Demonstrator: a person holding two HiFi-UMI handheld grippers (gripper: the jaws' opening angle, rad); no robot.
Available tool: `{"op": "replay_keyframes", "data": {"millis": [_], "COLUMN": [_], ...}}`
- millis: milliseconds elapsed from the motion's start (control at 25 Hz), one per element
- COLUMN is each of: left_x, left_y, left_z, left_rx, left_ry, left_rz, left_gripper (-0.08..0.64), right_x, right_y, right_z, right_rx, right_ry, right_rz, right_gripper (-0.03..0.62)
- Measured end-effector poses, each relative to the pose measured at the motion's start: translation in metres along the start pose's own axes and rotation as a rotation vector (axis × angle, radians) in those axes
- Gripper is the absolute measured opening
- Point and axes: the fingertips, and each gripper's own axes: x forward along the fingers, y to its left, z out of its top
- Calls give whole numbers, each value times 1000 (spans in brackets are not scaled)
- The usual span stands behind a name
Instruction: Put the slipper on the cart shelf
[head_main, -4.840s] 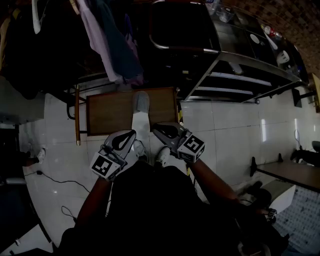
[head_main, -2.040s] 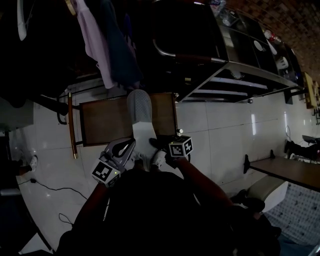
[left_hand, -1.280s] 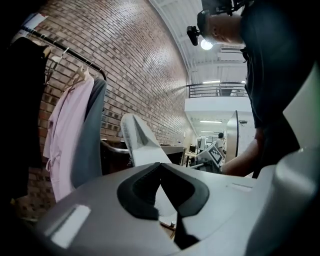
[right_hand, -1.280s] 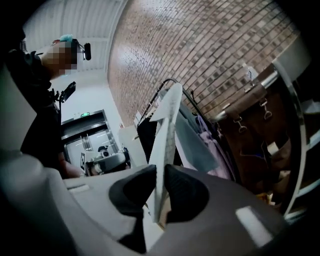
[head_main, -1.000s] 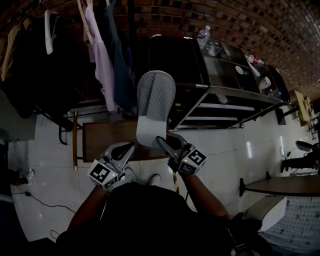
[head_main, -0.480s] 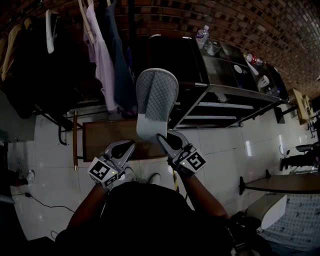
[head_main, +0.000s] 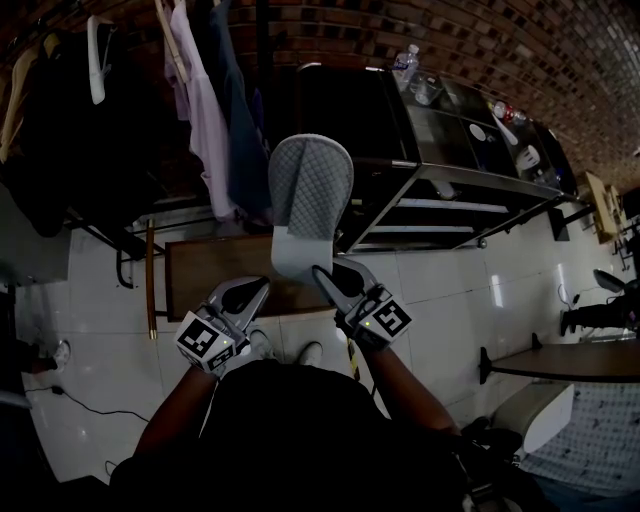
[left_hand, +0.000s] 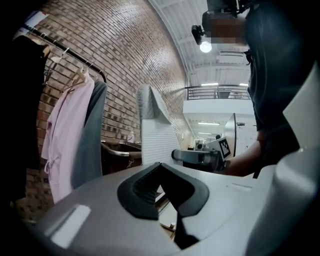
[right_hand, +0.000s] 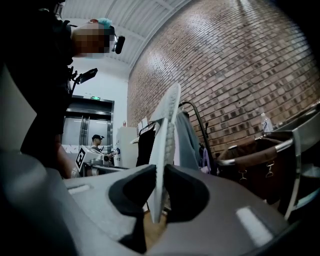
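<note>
Slipper (head_main: 308, 195) is up in the air, left of the cart (head_main: 470, 180) and in front of it, standing nearly upright with its rounded end topmost and its quilted grey face toward the head camera. The right hand-held gripper (right_hand: 160, 175) has it by the lower end: the jaws are drawn in narrow and press on the two flat faces, with the thin edge of the sole running up between the pads. The left hand-held gripper (left_hand: 161, 170) is further left of the cart, beside the right one, with its jaws together and nothing in them; it does not touch the slipper.

Judging from how it sits, the slipper is light. One pinch at the end carries its whole length, and it does not droop. It looks thin and padded, so probably soft enough to bend or twist if it is pushed against something, and not fragile. The quilted surface should give the pads good bite, so slipping seems unlikely.

The hold by the end suits the job. It leaves the long free part to go in first and lie flat on the shelf (head_main: 450, 205), to the cart's inner side. The weak point is leverage: the tall free end could swing or catch on the cart's rim. Tilting it level before it reaches the cart should help.
</note>
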Motion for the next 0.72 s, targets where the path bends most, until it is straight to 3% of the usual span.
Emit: {"op": "replay_keyframes", "data": {"millis": [280, 720], "left_x": [6, 16], "left_y": [10, 14], "left_z": [-4, -9], "left_rx": [0, -44], "left_ry": [25, -4], "left_rz": [-5, -137], "left_gripper": [0, 0], "right_x": [6, 0], "right_y": [-4, -6], "right_z": [-4, -14], "right_rx": [8, 13], "right_ry": [23, 47], "right_rz": [-17, -123], "right_gripper": [58, 58]}}
